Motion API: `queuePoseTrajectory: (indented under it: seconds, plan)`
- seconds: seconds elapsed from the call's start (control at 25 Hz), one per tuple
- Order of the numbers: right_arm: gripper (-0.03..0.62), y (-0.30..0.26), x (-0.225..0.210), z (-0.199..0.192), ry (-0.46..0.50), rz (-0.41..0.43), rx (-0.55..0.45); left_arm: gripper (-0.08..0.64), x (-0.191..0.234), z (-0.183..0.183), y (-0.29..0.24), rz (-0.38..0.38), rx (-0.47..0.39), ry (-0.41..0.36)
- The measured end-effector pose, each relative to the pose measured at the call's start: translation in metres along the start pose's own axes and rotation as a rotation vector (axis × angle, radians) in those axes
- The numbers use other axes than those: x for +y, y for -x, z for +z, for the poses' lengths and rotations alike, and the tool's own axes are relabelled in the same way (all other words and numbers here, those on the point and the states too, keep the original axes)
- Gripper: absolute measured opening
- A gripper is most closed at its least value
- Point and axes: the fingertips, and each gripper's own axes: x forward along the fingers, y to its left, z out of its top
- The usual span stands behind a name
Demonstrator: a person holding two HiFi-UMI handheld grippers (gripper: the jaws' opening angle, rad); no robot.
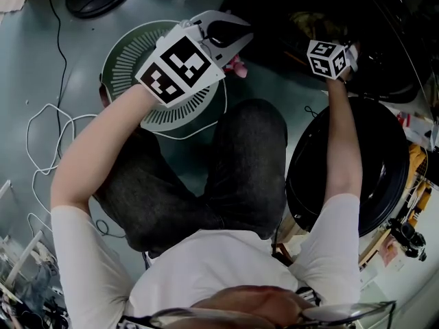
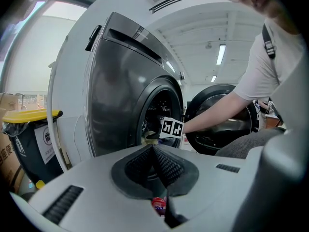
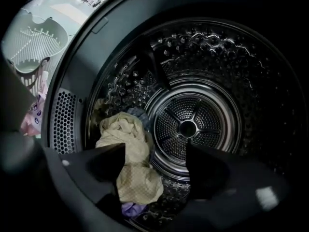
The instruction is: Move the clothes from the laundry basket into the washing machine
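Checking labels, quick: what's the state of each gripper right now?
Left gripper: closed on a pink cloth.
Right gripper: open, empty, facing the drum; the beige cloth lies loose inside.

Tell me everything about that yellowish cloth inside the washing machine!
The yellowish cloth is soft, crumpled fabric with a fine dotted pattern. It lies heaped at the lower left of the drum, leaning up its wall. A purple garment peeks from under it; a bluish one sits behind. The right gripper holds its fingers open in front, not gripping it.
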Motion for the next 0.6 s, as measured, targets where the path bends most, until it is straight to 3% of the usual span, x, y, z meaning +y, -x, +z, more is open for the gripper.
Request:
queuePoseTrajectory:
  seconds: [0.36, 0.6]
  plan:
    - [0.396, 0.013, 0.002, 0.002, -0.014, -0.013, -0.002, 0.006, 0.006, 0.004, 0.009, 0.022, -0.030, 0.011]
    - [0.318, 0.025, -0.003, 0.009, -0.026, -0.039, -0.002, 0.006, 0.012, -0.005, 0.008, 0.030, -0.020, 0.010]
